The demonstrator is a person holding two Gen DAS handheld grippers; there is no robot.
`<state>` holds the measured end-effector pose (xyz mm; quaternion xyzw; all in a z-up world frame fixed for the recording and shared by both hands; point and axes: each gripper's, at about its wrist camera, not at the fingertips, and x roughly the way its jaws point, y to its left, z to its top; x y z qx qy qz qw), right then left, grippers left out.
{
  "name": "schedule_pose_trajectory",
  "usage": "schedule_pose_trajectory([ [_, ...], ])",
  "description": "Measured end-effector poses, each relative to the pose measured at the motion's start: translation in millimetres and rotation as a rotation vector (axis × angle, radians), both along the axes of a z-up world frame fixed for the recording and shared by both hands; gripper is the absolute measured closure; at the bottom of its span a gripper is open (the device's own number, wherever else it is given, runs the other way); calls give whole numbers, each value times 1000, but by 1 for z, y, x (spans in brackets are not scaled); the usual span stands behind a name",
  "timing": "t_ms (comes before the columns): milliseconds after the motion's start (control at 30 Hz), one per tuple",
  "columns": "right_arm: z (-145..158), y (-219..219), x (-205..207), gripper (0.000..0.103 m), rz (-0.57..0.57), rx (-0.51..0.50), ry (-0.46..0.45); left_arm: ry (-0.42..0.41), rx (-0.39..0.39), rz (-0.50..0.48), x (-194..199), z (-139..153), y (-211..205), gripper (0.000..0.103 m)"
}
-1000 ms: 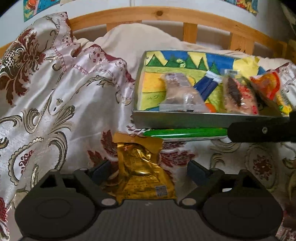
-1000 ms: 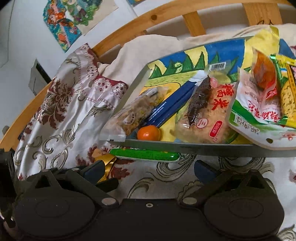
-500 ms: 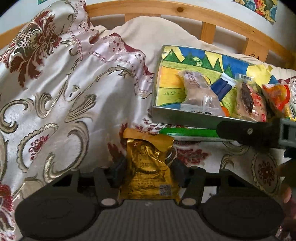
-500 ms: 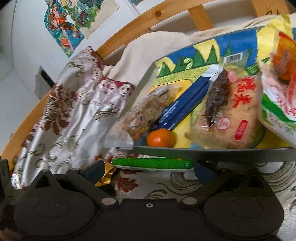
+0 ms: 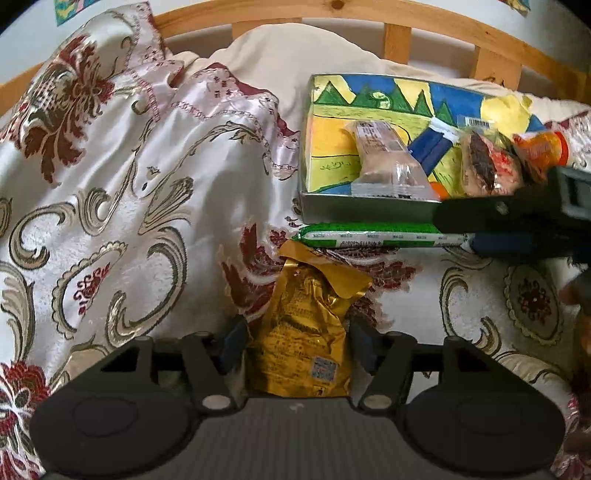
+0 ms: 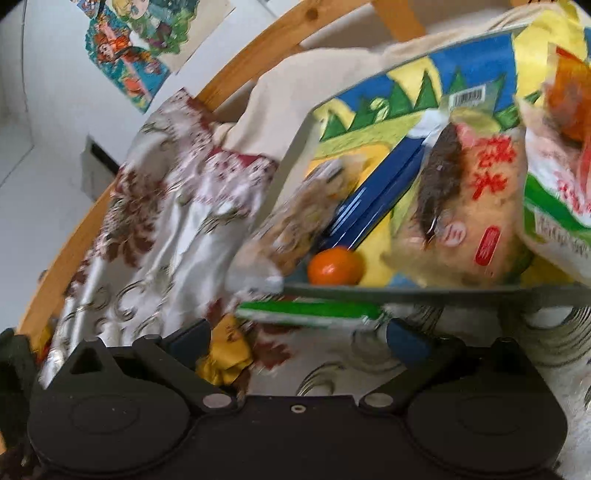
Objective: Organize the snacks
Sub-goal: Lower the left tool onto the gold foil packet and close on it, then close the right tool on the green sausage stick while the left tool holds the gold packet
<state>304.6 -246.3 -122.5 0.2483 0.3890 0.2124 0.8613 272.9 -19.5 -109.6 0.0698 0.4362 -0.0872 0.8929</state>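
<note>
A crinkled gold snack packet lies on the bedspread between the pads of my left gripper. The pads touch its two sides while the jaws are opening slightly. Beyond it a long green stick packet lies along the front of a painted tray. The tray holds a clear bar packet, blue packets, a rice-cake packet and a small orange. My right gripper is open just short of the green stick, whose right end is near its right pad. Part of the gold packet shows by its left finger.
A floral satin bedspread covers the bed and bunches up at the left. A cream pillow and a wooden bed rail stand behind the tray. Cartoon posters hang on the wall. A hand shows at the right edge.
My left jaws went from wide apart to close against the gold packet. In the left wrist view the right gripper's finger has come further in from the right, along the green stick.
</note>
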Motion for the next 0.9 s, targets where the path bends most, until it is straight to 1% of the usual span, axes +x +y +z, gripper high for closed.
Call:
schedule_pose_trajectory([
  [33,0,1,0,1,-13,-15,-16,-5,11,-6,0,-1,-2,35],
  [133,-7,4,5,0,-20,-18,-21,-20,34,-26,0,-3,-5,31],
  [200,-11,8,8,0,-21,-17,-28,-24,33,-31,0,-4,-6,29],
  [267,-13,7,10,0,-14,14,-23,-23,20,-33,1,-5,-5,26],
  [333,-11,7,12,1,24,38,-12,-19,13,-34,1,-5,-3,26],
  [467,-7,9,11,1,156,107,36,9,-11,-38,0,-3,1,26],
  [567,-2,12,6,2,222,144,67,27,-4,-50,-4,0,2,26],
  [600,2,13,4,2,226,132,60,28,0,-53,-6,0,2,26],
  [667,11,15,1,3,208,67,18,30,-2,-50,-6,1,3,26],
  [767,14,20,0,5,193,-16,-21,33,-10,-44,-4,1,4,26],
  [900,1,34,6,19,203,-129,-43,28,1,-52,-4,-1,1,23],
])
